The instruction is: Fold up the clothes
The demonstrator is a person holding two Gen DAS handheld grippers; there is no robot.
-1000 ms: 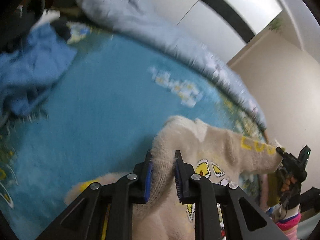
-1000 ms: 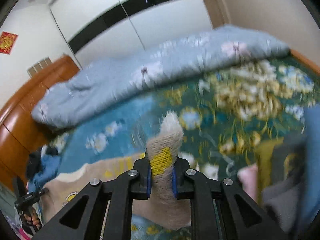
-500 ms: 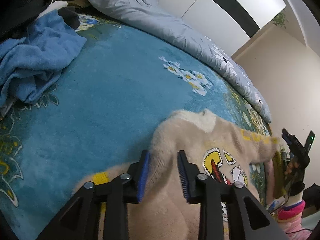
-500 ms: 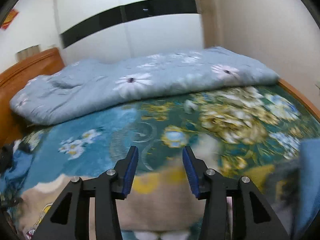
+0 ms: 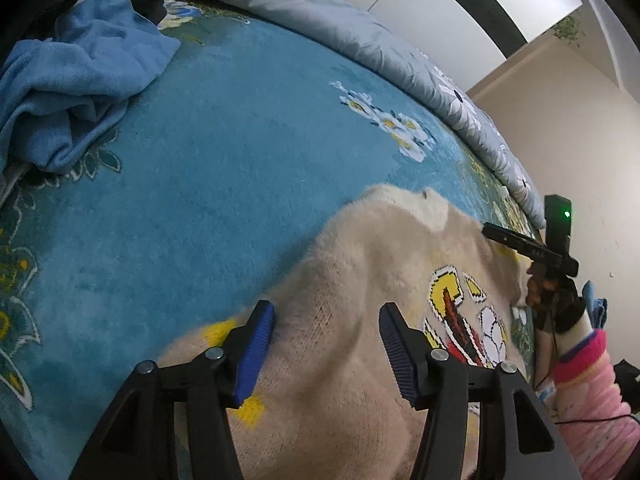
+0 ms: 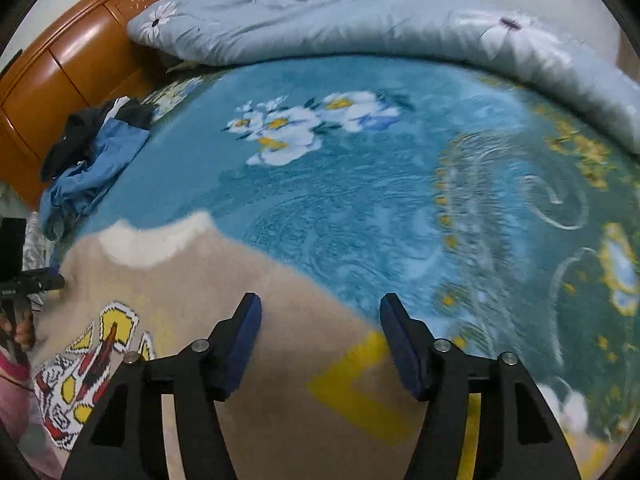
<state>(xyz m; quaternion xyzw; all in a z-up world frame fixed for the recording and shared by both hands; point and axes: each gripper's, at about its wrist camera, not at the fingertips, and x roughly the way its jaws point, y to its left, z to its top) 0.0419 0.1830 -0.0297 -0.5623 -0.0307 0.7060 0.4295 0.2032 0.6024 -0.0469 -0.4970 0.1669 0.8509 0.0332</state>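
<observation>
From my left wrist view the sweater lies flat on the bed blanket, collar toward the far side. My left gripper hangs over its near shoulder; the right gripper sits above the opposite sleeve. A crumpled cloth pile rests far left, and the rolled quilt runs along the back behind the sweater.

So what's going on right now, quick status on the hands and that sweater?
Left gripper open, right gripper open, both empty. Beige sweater flat on blue blanket, unfolded. Blue garment pile off aside.
</observation>
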